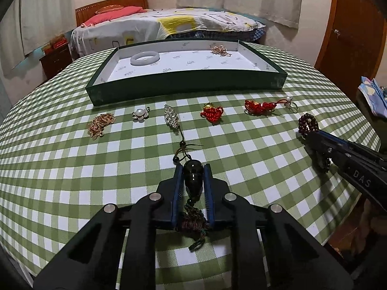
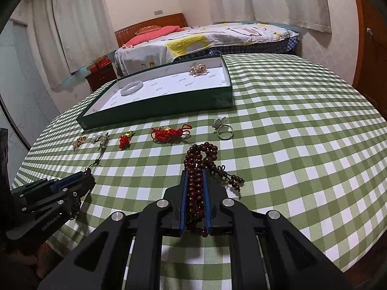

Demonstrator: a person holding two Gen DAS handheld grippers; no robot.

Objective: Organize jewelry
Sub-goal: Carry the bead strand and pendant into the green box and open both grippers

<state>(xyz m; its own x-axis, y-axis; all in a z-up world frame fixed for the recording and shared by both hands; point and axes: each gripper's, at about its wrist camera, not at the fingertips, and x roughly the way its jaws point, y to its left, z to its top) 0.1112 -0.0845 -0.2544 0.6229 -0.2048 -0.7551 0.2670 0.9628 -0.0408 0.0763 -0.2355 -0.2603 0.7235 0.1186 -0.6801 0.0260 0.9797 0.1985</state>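
My left gripper point(image 1: 192, 168) is shut on a dark green stone pendant point(image 1: 192, 175) with a cord and a knotted tassel, low over the checked cloth. My right gripper point(image 2: 195, 172) is shut on a dark red bead string point(image 2: 196, 188), whose loop and tassel lie ahead of the fingers. A green tray point(image 1: 186, 90) at the back holds a pale jade bangle point(image 1: 144, 58) and a gold chain point(image 1: 220, 49). In a row before it lie a gold chain pile point(image 1: 101, 123), a pearl brooch point(image 1: 140, 114), a rhinestone clip point(image 1: 171, 119), two red knot charms point(image 1: 212, 113) and a ring point(image 2: 223, 130).
The round table point(image 2: 302, 145) wears a green-and-white checked cloth; its edge curves close on both sides. Behind it stand a bed point(image 1: 169, 24), a small dark cabinet point(image 1: 56, 59) and a wooden door point(image 1: 350, 31). Folded fabric point(image 1: 372, 94) lies at the right.
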